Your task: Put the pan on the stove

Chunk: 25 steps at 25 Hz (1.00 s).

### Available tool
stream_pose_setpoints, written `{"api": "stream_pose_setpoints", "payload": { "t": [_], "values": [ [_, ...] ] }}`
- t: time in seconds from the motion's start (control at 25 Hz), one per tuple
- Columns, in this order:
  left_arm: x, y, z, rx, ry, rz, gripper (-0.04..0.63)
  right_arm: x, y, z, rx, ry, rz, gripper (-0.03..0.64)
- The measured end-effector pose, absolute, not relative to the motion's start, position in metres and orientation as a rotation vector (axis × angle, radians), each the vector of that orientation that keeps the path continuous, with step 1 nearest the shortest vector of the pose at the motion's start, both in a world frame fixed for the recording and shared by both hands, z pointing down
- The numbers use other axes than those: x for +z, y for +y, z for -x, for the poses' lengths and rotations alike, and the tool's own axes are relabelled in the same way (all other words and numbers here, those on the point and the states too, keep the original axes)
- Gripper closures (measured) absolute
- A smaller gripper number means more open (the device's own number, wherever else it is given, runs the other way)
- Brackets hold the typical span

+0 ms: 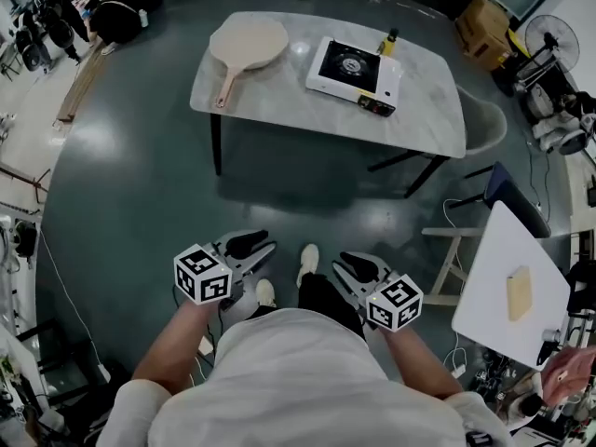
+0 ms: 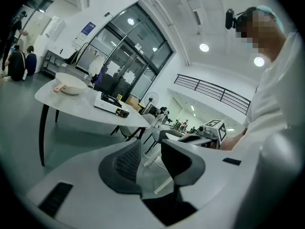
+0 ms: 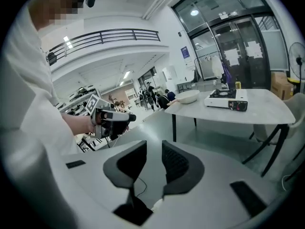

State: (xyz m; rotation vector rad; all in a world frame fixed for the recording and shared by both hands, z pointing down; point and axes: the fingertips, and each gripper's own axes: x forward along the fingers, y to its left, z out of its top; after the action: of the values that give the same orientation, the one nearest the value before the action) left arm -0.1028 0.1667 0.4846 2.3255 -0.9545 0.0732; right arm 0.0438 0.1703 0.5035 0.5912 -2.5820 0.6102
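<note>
Grey table (image 1: 279, 105) stands well ahead of the person; pan (image 1: 248, 43) sits on its left end, apart from stove (image 1: 355, 67) further right. L gripper (image 1: 253, 246) & R gripper (image 1: 358, 266) held low by body, both w/ jaws narrowly apart, nothing btwn them

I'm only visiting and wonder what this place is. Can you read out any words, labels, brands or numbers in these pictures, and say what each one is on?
No text here can be read.
Blue wall sign: too small to read.
Sheets on the glass doors: blurred, unreadable.
Stove: no legible brand or label.
Marker cubes: black-and-white square patterns only, no letters or numbers.
</note>
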Motion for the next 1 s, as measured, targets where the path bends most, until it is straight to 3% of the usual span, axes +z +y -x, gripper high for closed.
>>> {"api": "stream_pose_setpoints", "payload": {
  "t": [0.44,0.72,1.0],
  "values": [
    [0.442,0.023,0.128,-0.051,-1.167,-2.277,0.466,0.488,0.026,-0.057,0.62,-2.671,-0.491,0.515],
    [0.459,-0.037,0.238,-0.039,-1.364,-2.093,0.461,0.511,-0.027,-0.056,0.737,-2.635,-0.51,0.517],
    [0.502,-0.128,0.355,-0.034,-1.317,-2.001,0.368,0.506,-0.084,-0.034,0.746,-2.582,-0.693,0.525]
  ]
}}
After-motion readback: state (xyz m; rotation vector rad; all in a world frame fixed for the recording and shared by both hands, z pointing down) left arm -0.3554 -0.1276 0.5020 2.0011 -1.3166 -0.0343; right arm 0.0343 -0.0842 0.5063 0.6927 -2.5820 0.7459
